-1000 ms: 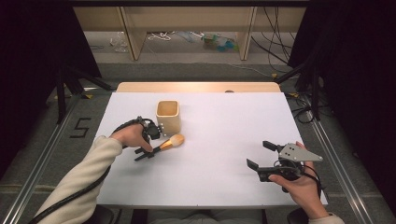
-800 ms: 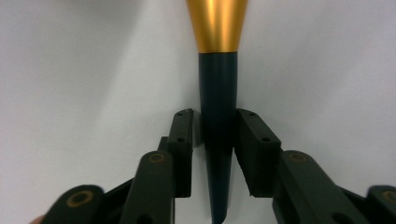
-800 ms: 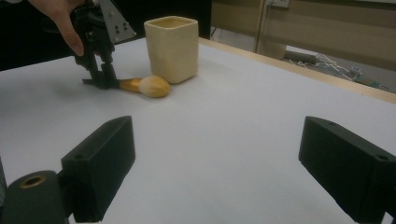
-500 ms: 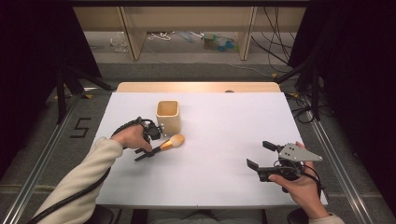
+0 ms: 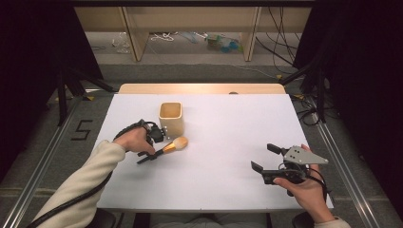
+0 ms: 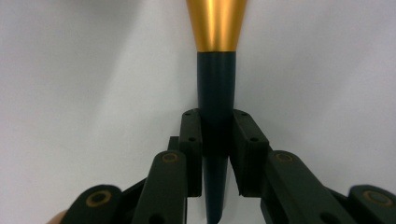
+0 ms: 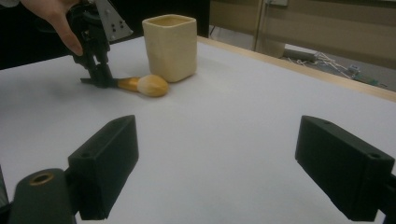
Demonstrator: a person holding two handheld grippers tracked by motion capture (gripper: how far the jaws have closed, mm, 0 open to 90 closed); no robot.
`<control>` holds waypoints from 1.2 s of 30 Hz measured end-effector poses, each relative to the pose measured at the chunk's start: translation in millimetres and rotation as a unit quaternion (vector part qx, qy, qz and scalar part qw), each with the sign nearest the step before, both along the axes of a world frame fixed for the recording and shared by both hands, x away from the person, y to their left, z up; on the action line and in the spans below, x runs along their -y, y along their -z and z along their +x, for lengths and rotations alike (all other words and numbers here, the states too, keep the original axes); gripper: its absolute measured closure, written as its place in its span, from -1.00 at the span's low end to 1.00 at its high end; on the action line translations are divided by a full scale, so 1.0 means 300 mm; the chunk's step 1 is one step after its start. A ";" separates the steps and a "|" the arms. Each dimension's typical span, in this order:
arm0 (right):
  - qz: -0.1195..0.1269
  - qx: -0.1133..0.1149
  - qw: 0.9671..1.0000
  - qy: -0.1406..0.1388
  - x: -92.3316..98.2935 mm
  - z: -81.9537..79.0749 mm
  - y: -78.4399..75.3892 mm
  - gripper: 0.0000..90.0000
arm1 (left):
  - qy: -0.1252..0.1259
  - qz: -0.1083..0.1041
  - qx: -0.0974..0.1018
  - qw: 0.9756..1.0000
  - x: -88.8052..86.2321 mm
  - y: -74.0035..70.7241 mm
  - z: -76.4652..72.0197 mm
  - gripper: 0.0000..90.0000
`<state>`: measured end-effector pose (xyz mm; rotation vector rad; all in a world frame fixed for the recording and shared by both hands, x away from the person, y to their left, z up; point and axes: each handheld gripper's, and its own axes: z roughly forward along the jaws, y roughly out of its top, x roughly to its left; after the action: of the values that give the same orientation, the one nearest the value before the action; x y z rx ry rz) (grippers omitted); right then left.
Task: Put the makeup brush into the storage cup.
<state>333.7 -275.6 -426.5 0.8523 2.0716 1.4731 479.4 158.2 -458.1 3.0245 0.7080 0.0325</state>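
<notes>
A makeup brush (image 5: 178, 142) with a tan head, gold ferrule and dark handle lies on the white table (image 5: 223, 128), just in front of a cream square cup (image 5: 171, 118). My left gripper (image 5: 146, 157) is shut on the brush's dark handle (image 6: 217, 88), both pads pressing its sides, with the gold ferrule (image 6: 217, 23) beyond them. In the right gripper view, the brush (image 7: 152, 85), cup (image 7: 170, 46) and left gripper (image 7: 100, 77) sit at the far left. My right gripper (image 5: 263, 156) rests near the table's front right. It stands open (image 7: 219, 163), its jaws having just closed slightly with nothing between them.
A wooden strip (image 5: 199, 88) borders the table's far edge. Metal rails (image 5: 43, 175) run along both sides. Beyond the table lies a shelf frame with cables and clutter (image 5: 218, 42) on the floor.
</notes>
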 end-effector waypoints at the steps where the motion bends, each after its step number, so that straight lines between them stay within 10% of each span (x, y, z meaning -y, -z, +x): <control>1: 0.000 0.000 1.000 0.001 0.000 0.000 0.000 -0.68 | 0.005 0.003 0.000 1.000 0.000 -0.002 -0.001 0.68; 18: 0.004 -0.013 1.000 0.003 -0.001 -0.002 0.000 -0.67 | 0.022 -0.022 0.031 0.999 -0.022 -0.002 -0.030 0.69; 36: 0.011 0.000 1.000 0.002 -0.001 0.006 0.003 -0.66 | 0.023 -0.083 0.085 0.993 -0.065 0.008 -0.078 0.69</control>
<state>335.4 -275.4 -427.5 0.8646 2.0558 1.4957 455.9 177.6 -460.5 2.8350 0.5932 0.2157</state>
